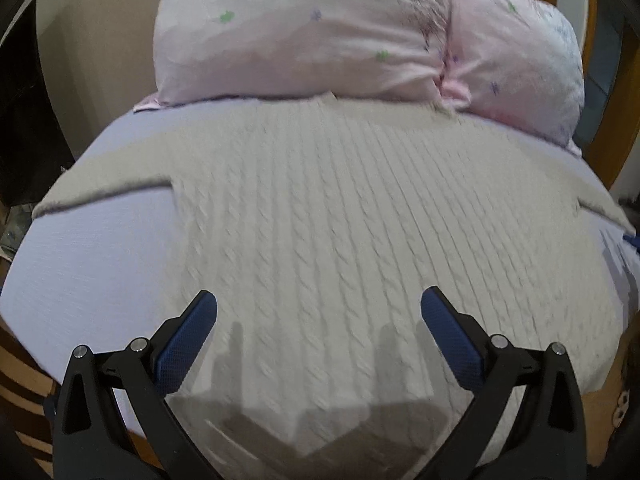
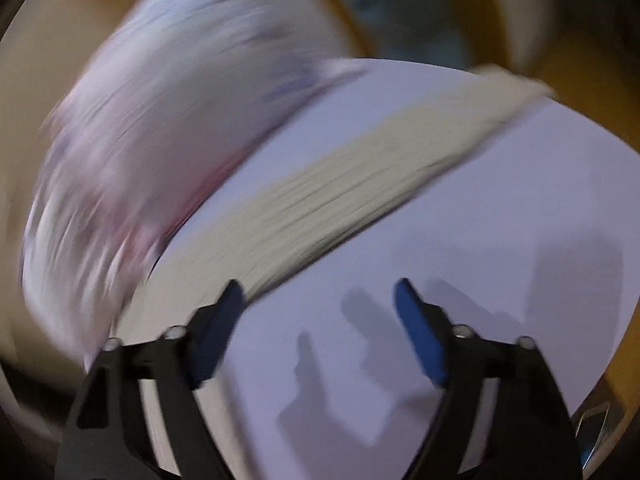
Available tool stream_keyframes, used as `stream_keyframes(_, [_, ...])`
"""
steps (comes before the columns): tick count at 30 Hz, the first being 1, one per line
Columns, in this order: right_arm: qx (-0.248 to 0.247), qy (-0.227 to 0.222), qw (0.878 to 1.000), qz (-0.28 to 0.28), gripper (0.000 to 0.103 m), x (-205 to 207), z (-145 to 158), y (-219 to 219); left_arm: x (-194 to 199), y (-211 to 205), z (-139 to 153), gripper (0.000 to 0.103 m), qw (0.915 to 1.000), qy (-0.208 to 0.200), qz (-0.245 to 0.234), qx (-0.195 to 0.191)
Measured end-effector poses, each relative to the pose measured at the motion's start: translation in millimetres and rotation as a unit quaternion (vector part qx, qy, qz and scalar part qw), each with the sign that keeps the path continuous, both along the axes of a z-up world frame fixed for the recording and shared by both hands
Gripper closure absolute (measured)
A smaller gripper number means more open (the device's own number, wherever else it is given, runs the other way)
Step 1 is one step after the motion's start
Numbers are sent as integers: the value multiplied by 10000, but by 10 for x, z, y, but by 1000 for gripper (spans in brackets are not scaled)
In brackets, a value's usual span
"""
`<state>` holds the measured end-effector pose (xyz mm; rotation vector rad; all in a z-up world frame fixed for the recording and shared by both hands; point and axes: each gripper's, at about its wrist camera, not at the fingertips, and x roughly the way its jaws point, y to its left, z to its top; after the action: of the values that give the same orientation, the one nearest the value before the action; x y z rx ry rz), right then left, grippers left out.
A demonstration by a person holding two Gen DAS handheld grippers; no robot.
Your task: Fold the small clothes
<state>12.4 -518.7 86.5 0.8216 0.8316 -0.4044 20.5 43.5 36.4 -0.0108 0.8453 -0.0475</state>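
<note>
A cream cable-knit sweater [image 1: 320, 208] lies spread flat on a pale lilac bed sheet [image 1: 96, 248], sleeves out to both sides. My left gripper [image 1: 319, 304] is open and empty, hovering over the sweater's lower body near the hem. In the blurred right wrist view, one cream sleeve [image 2: 352, 184] runs diagonally across the sheet [image 2: 480, 240]. My right gripper [image 2: 320, 292] is open and empty above the sheet, its left finger close to the sleeve's near end.
A large pink pillow [image 1: 320, 28] with small star prints lies against the sweater's collar end; it shows blurred in the right wrist view [image 2: 160, 120]. Wooden furniture [image 1: 604, 80] stands at the right. A striped rug [image 1: 24, 392] lies below the bed edge.
</note>
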Motion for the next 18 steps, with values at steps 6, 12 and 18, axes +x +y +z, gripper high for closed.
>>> stream_keyframes(6, [774, -82, 9915, -1042, 50, 181, -213, -966, 318, 497, 118, 1, 9967, -202, 739, 280])
stream_keyframes(12, [591, 68, 9897, -1301, 93, 404, -314, -1304, 543, 1189, 136, 1, 9845, -320, 1701, 273])
stream_keyframes(18, [-1211, -839, 9881, 441, 94, 806, 592, 15, 576, 1972, 94, 1, 9752, -774, 1925, -771])
